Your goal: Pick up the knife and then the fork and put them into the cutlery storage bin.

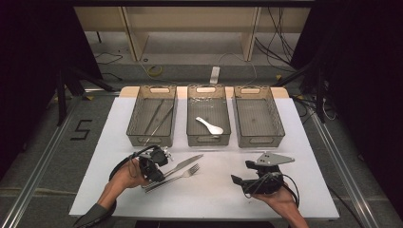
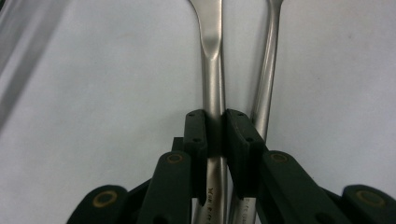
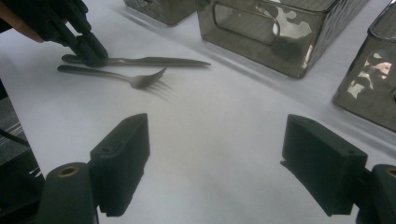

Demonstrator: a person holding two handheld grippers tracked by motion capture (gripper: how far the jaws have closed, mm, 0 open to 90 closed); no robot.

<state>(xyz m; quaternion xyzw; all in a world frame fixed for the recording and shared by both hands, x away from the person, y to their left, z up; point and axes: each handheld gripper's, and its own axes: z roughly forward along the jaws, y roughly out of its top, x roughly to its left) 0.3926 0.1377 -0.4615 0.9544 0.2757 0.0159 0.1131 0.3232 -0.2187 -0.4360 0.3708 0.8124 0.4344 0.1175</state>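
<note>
Knife (image 1: pixel 183 164) and fork (image 1: pixel 177 176) lie side by side on the white counter (image 1: pixel 214 190), near its front edge and left of the middle, handles toward the person, tips pointing up and right toward the bins. The left gripper (image 1: pixel 153 172), held in the person's left hand (image 1: pixel 124 176), has its fingers (image 2: pixel 195 135) clenched on the knife handle; in the left gripper view both black pads press the steel shaft from either side, with the fork handle (image 2: pixel 267 93) just beside the right pad and outside the grip. The knife rests flat on the counter.

To the right at about the same depth, the right gripper (image 1: pixel 240 180) hovers over bare white surface in the person's right hand (image 1: pixel 283 202), its fingers (image 3: pixel 122 158) spread wide and released, nothing between them.

Farther back, three smoky translucent bins sit in a row across the counter. The left bin (image 1: pixel 152 115) holds long thin metal pieces, the middle bin (image 1: pixel 208 115) a white spoon (image 1: pixel 209 126), and the right bin (image 1: pixel 259 115) shows nothing inside that I can make out.

Beyond the counter, grey floor (image 1: pixel 190 71) carries loose cables and a yellow coil (image 1: pixel 154 71). A black figure five (image 1: pixel 81 129) is marked on the floor at left. Pale wooden shelving (image 1: pixel 190 28) stands at the back, dark drapes on both sides.
</note>
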